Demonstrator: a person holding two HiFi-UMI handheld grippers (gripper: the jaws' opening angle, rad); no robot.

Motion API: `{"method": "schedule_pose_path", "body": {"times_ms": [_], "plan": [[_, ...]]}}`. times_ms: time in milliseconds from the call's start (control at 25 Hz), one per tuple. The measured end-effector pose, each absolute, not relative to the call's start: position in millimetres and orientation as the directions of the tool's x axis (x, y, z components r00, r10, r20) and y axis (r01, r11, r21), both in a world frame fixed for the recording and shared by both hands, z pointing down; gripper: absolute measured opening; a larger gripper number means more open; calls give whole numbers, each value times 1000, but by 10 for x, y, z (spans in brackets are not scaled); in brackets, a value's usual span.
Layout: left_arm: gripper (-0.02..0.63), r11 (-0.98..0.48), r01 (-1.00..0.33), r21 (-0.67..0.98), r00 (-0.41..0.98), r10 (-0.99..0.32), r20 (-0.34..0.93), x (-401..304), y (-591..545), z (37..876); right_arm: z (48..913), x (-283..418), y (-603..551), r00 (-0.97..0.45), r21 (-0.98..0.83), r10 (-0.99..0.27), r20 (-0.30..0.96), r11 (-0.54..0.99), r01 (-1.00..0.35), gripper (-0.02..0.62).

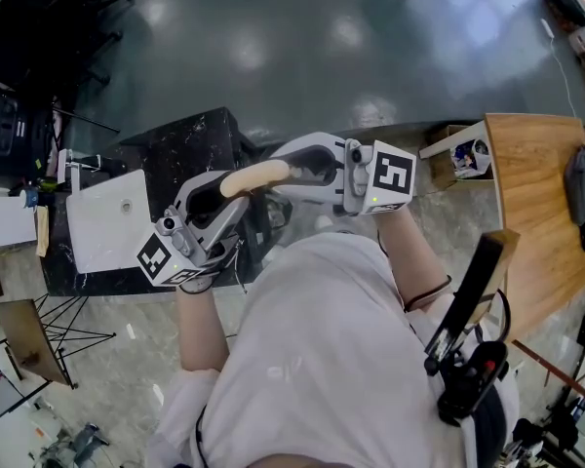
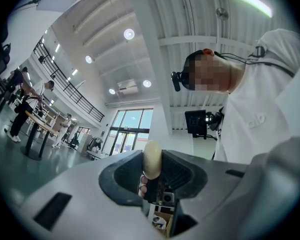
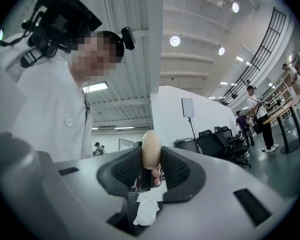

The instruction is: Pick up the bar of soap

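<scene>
A cream, oblong bar of soap (image 1: 257, 175) is held in the air in front of the person's chest, above the edge of a black counter. My left gripper (image 1: 232, 189) comes up from the lower left and is shut on the bar's left end. My right gripper (image 1: 291, 168) reaches in from the right and is shut on the bar's right end. In the left gripper view the soap (image 2: 152, 159) stands on edge between the dark ribbed pads. The right gripper view shows the soap (image 3: 151, 148) clamped the same way, with fingers (image 3: 154, 173) of a hand behind it.
Below the grippers stands a black marbled counter (image 1: 190, 144) with a white basin (image 1: 107, 220) on its left part. A wooden table (image 1: 531, 203) and a small open box (image 1: 463, 156) are at the right. Dark chairs (image 1: 39, 18) stand at the top left on the shiny floor.
</scene>
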State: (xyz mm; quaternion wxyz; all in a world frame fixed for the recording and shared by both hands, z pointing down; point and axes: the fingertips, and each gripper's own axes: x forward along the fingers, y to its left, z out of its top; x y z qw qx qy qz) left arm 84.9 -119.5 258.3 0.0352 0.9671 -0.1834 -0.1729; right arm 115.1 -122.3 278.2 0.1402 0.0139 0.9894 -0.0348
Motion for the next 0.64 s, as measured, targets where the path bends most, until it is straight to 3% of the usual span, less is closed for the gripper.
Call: {"method": "schedule_pose_path", "body": {"times_ms": [640], "plan": [[120, -930, -340, 142, 874, -368, -319, 849, -1202, 2607, 2813, 1149, -1230, -964, -66, 7, -266, 997, 25, 127]]}}
